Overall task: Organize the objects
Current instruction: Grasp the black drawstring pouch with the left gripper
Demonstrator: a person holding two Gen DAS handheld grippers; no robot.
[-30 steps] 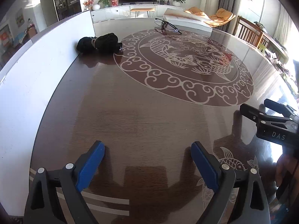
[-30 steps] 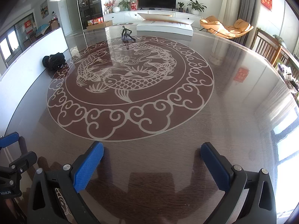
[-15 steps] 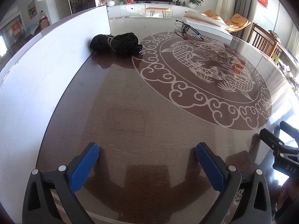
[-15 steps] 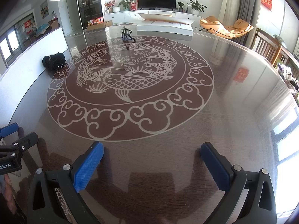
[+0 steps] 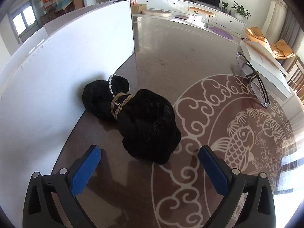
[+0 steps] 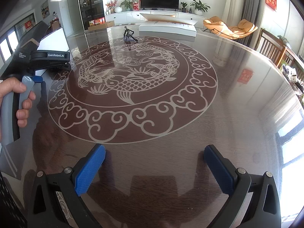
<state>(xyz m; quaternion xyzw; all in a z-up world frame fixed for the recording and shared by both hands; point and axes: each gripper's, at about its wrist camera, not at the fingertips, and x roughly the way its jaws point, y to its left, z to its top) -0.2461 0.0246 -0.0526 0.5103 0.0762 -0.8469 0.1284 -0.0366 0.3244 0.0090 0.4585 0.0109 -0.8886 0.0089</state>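
Note:
A black fuzzy pouch (image 5: 144,119), tied at the neck with tan cord and a small bead string, lies on the dark round table (image 5: 171,60) beside a white board. My left gripper (image 5: 149,156) is open just short of the pouch, its blue pads on either side of the pouch's near end and not touching it. A pair of black-framed glasses (image 5: 255,79) rests at the far right by a white box (image 5: 266,64). My right gripper (image 6: 154,156) hovers open and holds nothing over the table's near part. The glasses (image 6: 129,34) show far off in the right wrist view.
An upright white board (image 5: 66,72) runs along the table's left edge. A person's hand (image 6: 17,102) grips the left tool's handle at the left of the right wrist view. The white box (image 6: 167,28) lies at the table's far side. Chairs stand to the right.
My left gripper has travelled across the table toward the black pouch, which now sits just ahead of its fingertips. The right gripper has stayed still.

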